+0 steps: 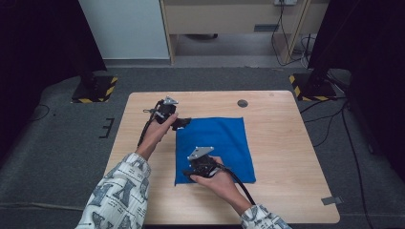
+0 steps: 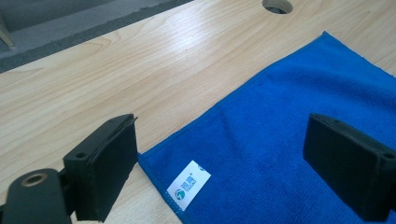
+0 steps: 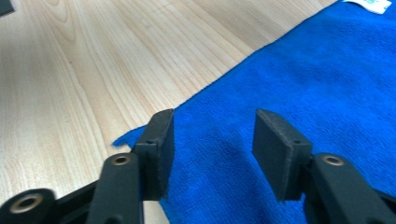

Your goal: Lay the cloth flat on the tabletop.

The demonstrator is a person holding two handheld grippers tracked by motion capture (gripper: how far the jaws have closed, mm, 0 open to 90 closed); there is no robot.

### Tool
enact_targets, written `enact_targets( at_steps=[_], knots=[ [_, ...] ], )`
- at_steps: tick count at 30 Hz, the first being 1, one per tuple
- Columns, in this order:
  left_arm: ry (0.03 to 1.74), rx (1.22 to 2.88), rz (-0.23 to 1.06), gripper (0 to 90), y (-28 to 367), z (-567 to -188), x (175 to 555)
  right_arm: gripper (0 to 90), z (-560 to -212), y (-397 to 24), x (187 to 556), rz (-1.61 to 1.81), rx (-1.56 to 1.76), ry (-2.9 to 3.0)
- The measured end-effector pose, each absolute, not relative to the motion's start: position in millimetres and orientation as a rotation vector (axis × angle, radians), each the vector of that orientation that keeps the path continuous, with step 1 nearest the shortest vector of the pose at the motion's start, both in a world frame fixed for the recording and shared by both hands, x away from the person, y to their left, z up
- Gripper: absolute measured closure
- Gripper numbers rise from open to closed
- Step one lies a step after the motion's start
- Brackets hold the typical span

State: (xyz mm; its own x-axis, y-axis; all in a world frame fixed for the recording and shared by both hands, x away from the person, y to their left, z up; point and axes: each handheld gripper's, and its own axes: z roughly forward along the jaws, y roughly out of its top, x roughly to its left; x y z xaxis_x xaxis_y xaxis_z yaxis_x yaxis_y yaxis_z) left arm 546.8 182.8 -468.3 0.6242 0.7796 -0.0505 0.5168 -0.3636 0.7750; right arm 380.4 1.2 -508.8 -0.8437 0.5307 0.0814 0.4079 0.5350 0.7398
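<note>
A blue cloth lies flat on the wooden table. My left gripper hovers at the cloth's far left corner, jaws wide open. In the left gripper view the gripper straddles that corner of the cloth, with a white label between the jaws. My right gripper is low at the near left corner. In the right gripper view its jaws stand partly open over the cloth edge, and the pads do not press on it. The label shows far off.
A round cable hole sits in the table behind the cloth. A strip of tape lies near the front right corner. Two stand bases with yellow-black stripes rest on the floor beyond the table.
</note>
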Motion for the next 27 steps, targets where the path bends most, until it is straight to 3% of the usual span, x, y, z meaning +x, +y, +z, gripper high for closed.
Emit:
enact_targets(
  at_steps=[7,13,27],
  knots=[
    [0.979,2.079,0.438,10.3,176,-460,539,59.8,-508,7,370,1.209,0.768,2.615],
    [0.979,2.111,0.418,10.3,173,-465,540,62.5,-509,10,362,1.215,0.742,2.622],
    [1.024,2.089,0.421,10.3,183,-470,546,54.4,-510,8,357,1.226,0.747,2.625]
  ],
)
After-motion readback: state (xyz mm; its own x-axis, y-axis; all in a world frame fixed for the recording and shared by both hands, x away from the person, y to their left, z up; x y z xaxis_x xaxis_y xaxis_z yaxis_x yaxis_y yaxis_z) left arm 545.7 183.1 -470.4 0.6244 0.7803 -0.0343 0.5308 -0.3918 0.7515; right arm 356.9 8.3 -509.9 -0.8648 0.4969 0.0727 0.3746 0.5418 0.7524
